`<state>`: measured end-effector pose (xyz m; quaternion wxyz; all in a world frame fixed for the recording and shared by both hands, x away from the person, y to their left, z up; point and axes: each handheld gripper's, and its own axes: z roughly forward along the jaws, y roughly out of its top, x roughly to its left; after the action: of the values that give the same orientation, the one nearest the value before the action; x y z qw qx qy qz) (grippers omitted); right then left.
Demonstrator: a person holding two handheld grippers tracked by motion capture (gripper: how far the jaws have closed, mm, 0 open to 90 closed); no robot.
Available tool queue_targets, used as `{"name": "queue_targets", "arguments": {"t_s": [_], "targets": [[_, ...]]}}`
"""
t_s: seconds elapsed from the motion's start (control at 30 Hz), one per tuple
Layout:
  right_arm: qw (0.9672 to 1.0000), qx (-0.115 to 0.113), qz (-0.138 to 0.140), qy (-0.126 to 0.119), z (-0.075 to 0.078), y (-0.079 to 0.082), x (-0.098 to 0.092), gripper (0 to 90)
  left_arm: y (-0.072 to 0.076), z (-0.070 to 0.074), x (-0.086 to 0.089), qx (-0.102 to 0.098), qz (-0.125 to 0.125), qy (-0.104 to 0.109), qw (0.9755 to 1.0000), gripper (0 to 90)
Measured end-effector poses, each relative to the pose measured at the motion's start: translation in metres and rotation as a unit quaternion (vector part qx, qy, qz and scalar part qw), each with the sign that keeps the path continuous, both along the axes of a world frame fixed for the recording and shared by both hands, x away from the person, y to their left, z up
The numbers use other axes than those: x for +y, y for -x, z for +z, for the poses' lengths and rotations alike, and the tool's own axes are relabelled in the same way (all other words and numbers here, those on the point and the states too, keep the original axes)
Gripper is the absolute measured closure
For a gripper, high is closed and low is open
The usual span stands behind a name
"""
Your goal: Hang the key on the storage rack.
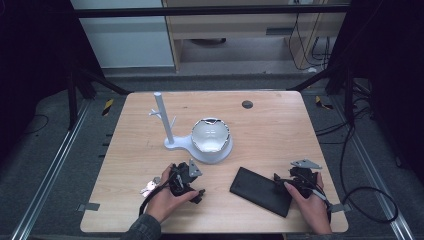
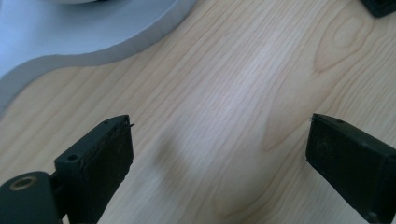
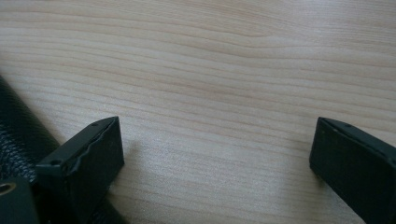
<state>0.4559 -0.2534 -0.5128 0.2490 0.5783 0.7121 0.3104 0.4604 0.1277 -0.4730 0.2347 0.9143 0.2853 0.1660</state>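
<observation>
On the wooden table [image 1: 270, 130] stands a white rack [image 1: 165, 122] with an upright post and short pegs. Its rounded base carries a shiny white bowl [image 1: 211, 136]. A flat black case [image 1: 260, 191] lies near the front right. My left gripper [image 1: 187, 175] rests low in front of the rack's base, and its jaws [image 2: 219, 140] stand open over bare wood, with the pale base [image 2: 70, 42] just beyond. My right gripper [image 1: 296, 179] sits at the case's right end, open [image 3: 217, 140] with nothing between the jaws. The case's textured edge [image 3: 18, 135] lies beside its left jaw.
A small pinkish object [image 1: 148, 189] lies on the table by the left hand. A dark round cap [image 1: 247, 104] sits in the tabletop at the back. Cables [image 1: 370, 200] trail off the right side. Metal frame rails [image 1: 50, 170] flank the table.
</observation>
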Motion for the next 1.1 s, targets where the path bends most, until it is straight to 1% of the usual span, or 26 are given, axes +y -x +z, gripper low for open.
{"name": "queue_targets", "arguments": {"t_s": [0.07, 0.13, 0.17, 0.2, 0.27, 0.3, 0.33, 0.4, 0.43, 0.47, 0.53, 0.6, 0.63, 0.67, 0.7, 0.73, 0.77, 0.8, 0.83, 0.87, 0.9, 0.93, 0.97, 1.03, 1.1], "targets": [[1.0, 0.0, 0.0, 0.001, 0.0, 0.0, 0.0, 3.1, -0.002, 0.007, 0.007, 0.007, 0.004, -0.015, 0.9999, 7.2], [1.0, 0.0, -0.001, 0.0, 0.0, 0.0, 0.0, 3.1, -0.003, 0.01, 0.01, 0.009, 0.008, -0.017, 0.9998, 7.8], [1.0, 0.0, -0.001, 0.0, 0.0, 0.0, 0.0, 3.1, -0.003, 0.013, 0.014, 0.013, 0.012, -0.027, 0.9995, 7.8], [1.0, 0.0, -0.001, 0.0, 0.0, 0.0, 0.0, 3.1, -0.003, 0.017, 0.02, 0.015, 0.023, -0.038, 0.9989, 8.0], [1.0, 0.0, 0.0, 0.001, 0.0, 0.0, 0.0, 3.1, -0.003, 0.02, 0.028, 0.021, 0.033, -0.043, 0.9983, 8.0], [1.0, 0.0, 0.0, 0.001, 0.0, 0.0, 0.0, 3.1, -0.003, 0.02, 0.028, 0.021, 0.033, -0.043, 0.9983, 8.1], [1.0, 0.0, 0.0, 0.001, 0.0, 0.0, 0.0, 3.1, -0.004, 0.023, 0.036, 0.028, 0.044, -0.046, 0.9975, 8.1], [1.0, 0.0, 0.0, 0.001, 0.0, 0.0, 0.0, 3.1, -0.004, 0.026, 0.045, 0.029, 0.057, -0.056, 0.9964, 8.6], [1.0, 0.0, 0.0, 0.001, 0.0, 0.0, 0.0, 3.1, -0.004, 0.026, 0.045, 0.029, 0.057, -0.056, 0.9964, 9.6], [1.0, 0.0, 0.0, 0.001, 0.0, 0.0, 0.0, 3.1, -0.003, 0.028, 0.053, 0.027, 0.063, -0.069, 0.9953, 9.6], [1.0, 0.0, 0.0, 0.001, 0.0, 0.0, 0.0, 3.1, -0.002, 0.03, 0.063, 0.031, 0.07, -0.075, 0.9942, 10.0], [1.0, 0.0, 0.0, 0.001, 0.0, 0.0, 0.0, 3.1, 0.0, 0.031, 0.078, 0.042, 0.084, -0.088, 0.9917, 12.3], [1.0, 0.0, 0.0, 0.001, 0.0, 0.0, 0.0, 3.1, 0.001, 0.031, 0.084, 0.047, 0.09, -0.088, 0.9909, 12.9], [1.0, 0.0, 0.0, 0.001, 0.0, 0.0, 0.0, 3.1, 0.001, 0.031, 0.084, 0.047, 0.09, -0.088, 0.9909, 13.7], [1.0, 0.0, 0.0, 0.001, 0.0, 0.0, 0.0, 3.1, 0.002, 0.03, 0.092, 0.065, 0.096, -0.08, 0.99, 15.9], [1.0, 0.0, 0.0, 0.001, 0.0, 0.0, 0.0, 3.1, 0.002, 0.03, 0.092, 0.065, 0.096, -0.08, 0.99, 17.3], [1.0, 0.0, 0.0, 0.001, 0.0, 0.0, 0.0, 3.1, 0.003, 0.028, 0.096, 0.076, 0.095, -0.07, 0.9901, 17.3], [1.0, 0.0, 0.0, 0.001, 0.0, 0.0, 0.0, 3.1, 0.003, 0.027, 0.098, 0.078, 0.092, -0.072, 0.9901, 20.0], [1.0, 0.0, 0.0, 0.001, 0.0, 0.0, 0.0, 3.2, 0.003, 0.024, 0.1, 0.086, 0.089, -0.082, 0.9889, 24.2], [1.0, 0.0, 0.0, 0.001, 0.0, 0.0, 0.0, 3.2, 0.003, 0.022, 0.101, 0.089, 0.087, -0.086, 0.9885, 25.1], [1.0, 0.0, 0.0, 0.001, 0.0, 0.0, 0.0, 3.2, 0.002, 0.02, 0.101, 0.092, 0.085, -0.085, 0.9885, 26.3], [1.0, 0.0, 0.0, 0.002, 0.0, 0.0, 0.0, 3.2, 0.002, 0.02, 0.101, 0.092, 0.085, -0.085, 0.9885, 29.6], [1.0, 0.0, 0.0, 0.002, 0.0, 0.0, 0.0, 3.2, 0.002, 0.019, 0.102, 0.096, 0.084, -0.085, 0.9882, 29.6], [1.0, 0.0, 0.0, 0.001, 0.0, 0.0, 0.0, 3.2, 0.002, 0.017, 0.104, 0.096, 0.088, -0.087, 0.9877, 32.8], [1.0, 0.0, 0.0, 0.001, 0.0, 0.0, 0.0, 3.2, 0.001, 0.016, 0.107, 0.1, 0.09, -0.086, 0.9871, 37.6]]}}
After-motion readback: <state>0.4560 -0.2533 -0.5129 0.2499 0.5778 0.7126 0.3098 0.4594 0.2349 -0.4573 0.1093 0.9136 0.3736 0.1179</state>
